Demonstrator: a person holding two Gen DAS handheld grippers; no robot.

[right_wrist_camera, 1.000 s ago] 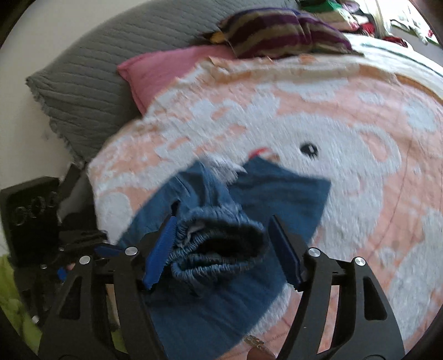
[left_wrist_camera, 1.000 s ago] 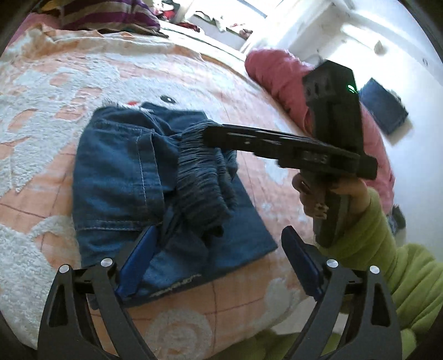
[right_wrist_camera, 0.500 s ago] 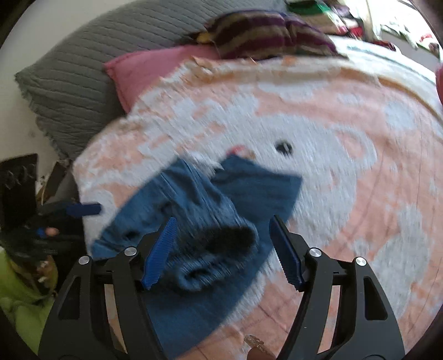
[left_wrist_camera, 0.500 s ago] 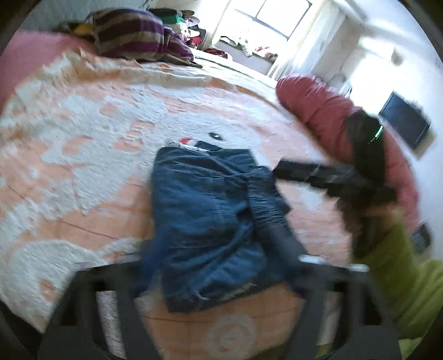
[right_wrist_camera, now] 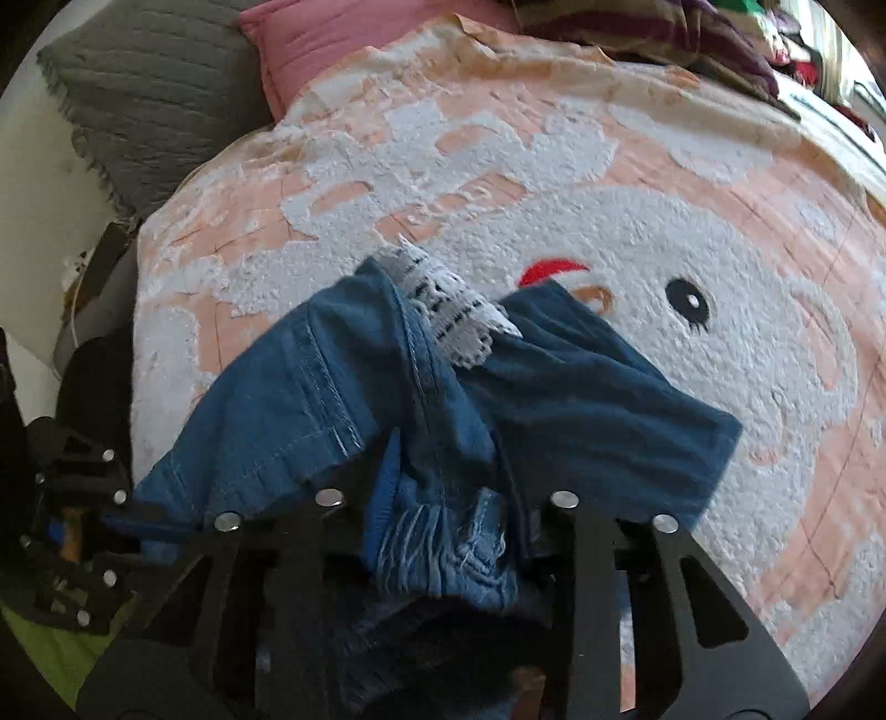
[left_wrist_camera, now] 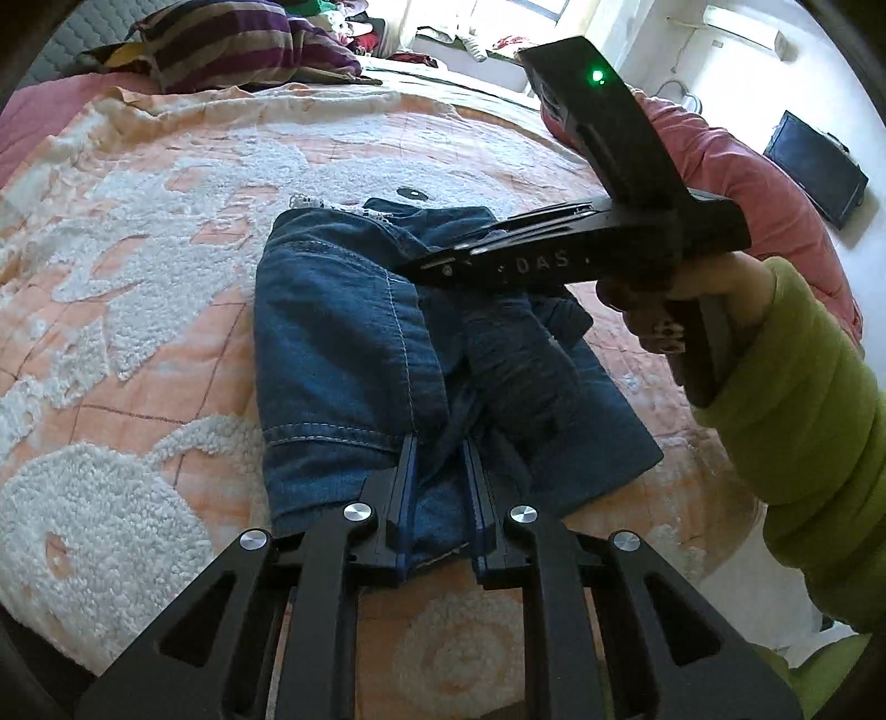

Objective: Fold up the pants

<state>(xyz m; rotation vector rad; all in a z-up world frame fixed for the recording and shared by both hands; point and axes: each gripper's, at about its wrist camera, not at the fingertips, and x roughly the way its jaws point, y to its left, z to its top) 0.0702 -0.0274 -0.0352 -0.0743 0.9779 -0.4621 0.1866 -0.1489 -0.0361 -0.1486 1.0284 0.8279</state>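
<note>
Blue denim pants (left_wrist_camera: 354,354) lie folded in a bundle on a peach and white blanket (left_wrist_camera: 138,288). My left gripper (left_wrist_camera: 440,459) is shut on the near edge of the pants. My right gripper (right_wrist_camera: 443,498) is shut on the bunched elastic waistband (right_wrist_camera: 443,554) of the pants (right_wrist_camera: 310,399); its fingertips are hidden in the fabric. It also shows in the left wrist view (left_wrist_camera: 587,249), over the right side of the bundle, held by a hand in a green sleeve. A white lace trim (right_wrist_camera: 448,310) sticks out at the far end.
A striped pillow (left_wrist_camera: 232,50) and pink pillow (right_wrist_camera: 343,50) lie at the bed's head, with a grey quilted cushion (right_wrist_camera: 149,105) beside them. A red duvet (left_wrist_camera: 736,183) lies along the right side. The bed edge is near me.
Both grippers were open over the pants. Now both have dropped onto the bundle and shut, the left on its near edge and the right on the waistband.
</note>
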